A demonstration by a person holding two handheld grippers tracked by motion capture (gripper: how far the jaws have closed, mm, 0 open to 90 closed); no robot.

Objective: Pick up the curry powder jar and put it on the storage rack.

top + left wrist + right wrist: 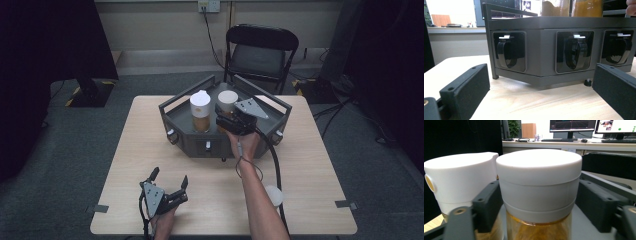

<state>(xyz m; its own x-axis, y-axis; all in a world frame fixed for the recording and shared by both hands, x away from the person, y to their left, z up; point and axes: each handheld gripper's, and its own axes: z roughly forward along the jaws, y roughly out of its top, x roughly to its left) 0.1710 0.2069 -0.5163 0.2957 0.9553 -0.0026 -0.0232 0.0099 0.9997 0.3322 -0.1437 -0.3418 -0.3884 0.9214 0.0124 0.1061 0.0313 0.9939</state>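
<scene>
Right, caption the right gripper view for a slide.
Right gripper open, jaws flanking a white-lidded jar beside a second jar.

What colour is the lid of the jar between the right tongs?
White, on the jar with amber contents; clearest in the right gripper view.

Both forearms are bare, no sleeves. The left gripper (169,186) at lower centre and right gripper (231,116) mid-frame are black, each topped by a grey three-cornered plate; a black cable trails from the right
</scene>
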